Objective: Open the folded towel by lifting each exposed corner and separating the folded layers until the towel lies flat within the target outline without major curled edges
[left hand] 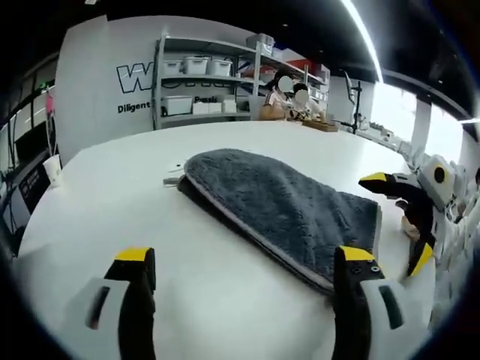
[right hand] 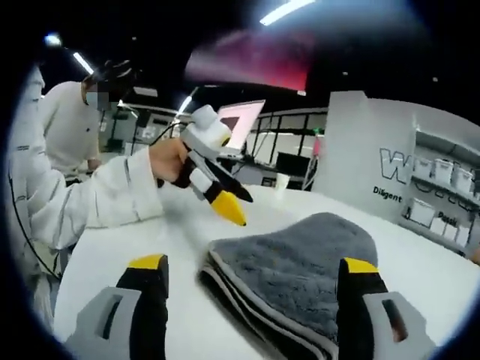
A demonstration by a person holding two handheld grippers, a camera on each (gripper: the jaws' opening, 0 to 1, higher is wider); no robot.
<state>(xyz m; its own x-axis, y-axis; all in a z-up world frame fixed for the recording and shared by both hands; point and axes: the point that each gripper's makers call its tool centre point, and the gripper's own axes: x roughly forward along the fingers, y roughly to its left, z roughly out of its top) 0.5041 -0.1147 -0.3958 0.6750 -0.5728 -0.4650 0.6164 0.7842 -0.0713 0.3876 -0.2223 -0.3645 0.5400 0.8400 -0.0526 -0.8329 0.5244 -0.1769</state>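
A grey towel [left hand: 285,206], folded in layers with a pale edge band, lies on the white table [left hand: 112,202]. My left gripper [left hand: 246,262] is open just short of the towel's near edge, its right jaw over the near corner. My right gripper [left hand: 397,218] enters from the right beside the towel's right end, jaws apart. In the right gripper view the towel [right hand: 300,270] lies between the open jaws of my right gripper [right hand: 253,266], stacked edges facing me. Beyond the towel's far corner, a hand in a white sleeve holds the left gripper [right hand: 244,210] above the table.
Metal shelves [left hand: 202,75] with white bins stand behind the table, with people seated near them. A paper cup [left hand: 52,169] sits at the table's left edge and a small flat object [left hand: 172,180] lies by the towel's far end. A screen [right hand: 240,120] stands beyond the table.
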